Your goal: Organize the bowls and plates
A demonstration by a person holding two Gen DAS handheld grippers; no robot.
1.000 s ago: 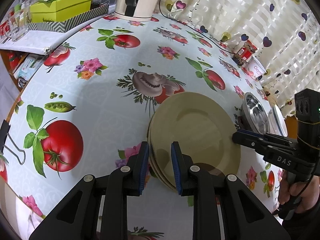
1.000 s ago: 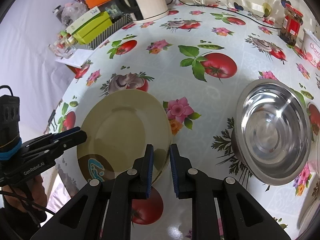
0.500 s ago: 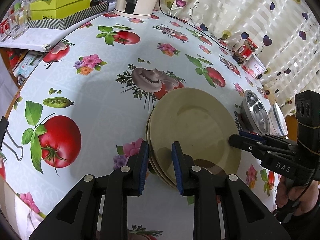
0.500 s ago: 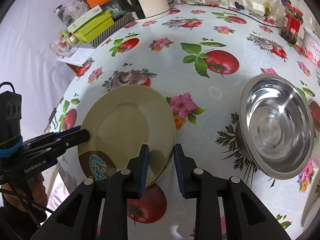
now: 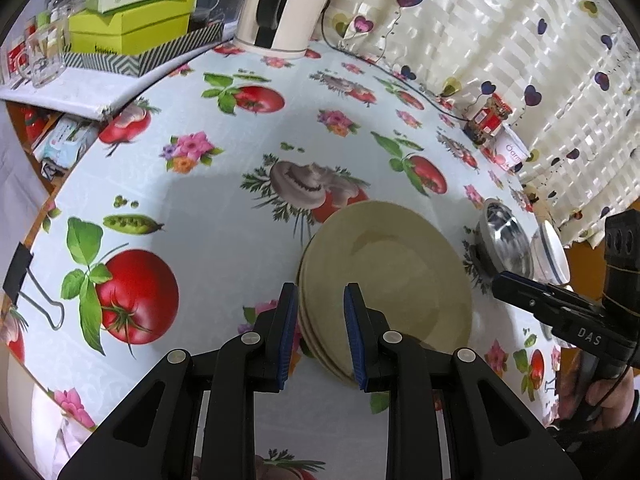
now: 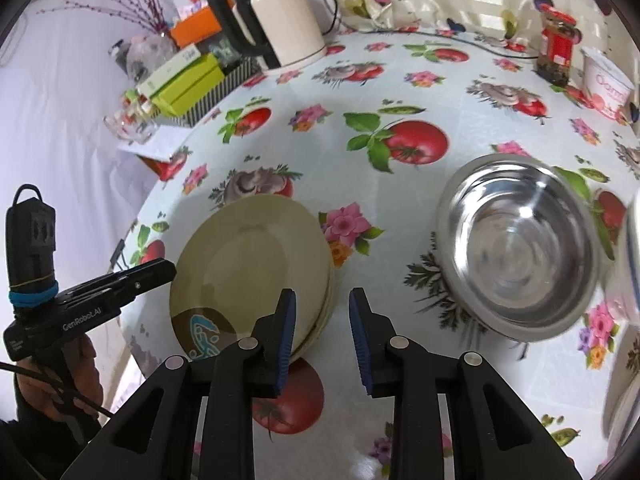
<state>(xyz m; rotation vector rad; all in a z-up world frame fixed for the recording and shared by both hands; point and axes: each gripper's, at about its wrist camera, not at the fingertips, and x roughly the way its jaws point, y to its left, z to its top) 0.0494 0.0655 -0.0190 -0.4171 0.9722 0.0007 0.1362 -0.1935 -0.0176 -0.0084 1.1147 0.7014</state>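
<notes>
Resting on the bench (image 5: pixel 224 240), whose oilcloth is printed with tomatoes, mushrooms and flowers, is a stack of cream-coloured plates (image 6: pixel 256 264), the top one bearing a brown and blue mark at its near edge. Seen from the left wrist, the left gripper (image 5: pixel 320 320) hangs just over the stack's near-left rim, jaws parted a modest way and holding nothing, with the plates (image 5: pixel 384 280) spreading ahead and to the right of it. Seen from the right wrist, the right gripper (image 6: pixel 322 328) sits just off the stack's near-right edge, jaws likewise apart and empty; its left jaw overlaps the rim while the gap itself lies over bare cloth. To the right of that gap, a little further off, stands a stainless steel bowl (image 6: pixel 520 244), and a white bowl (image 5: pixel 554 248) peeks in just beyond it. Judging by position, the right hand is nearer the steel bowl, the left nearer the plates. A cream electric kettle (image 6: pixel 280 24), green boxes (image 5: pixel 132 28) and a red-lidded jar (image 6: pixel 556 48) stand at the far edge.
</notes>
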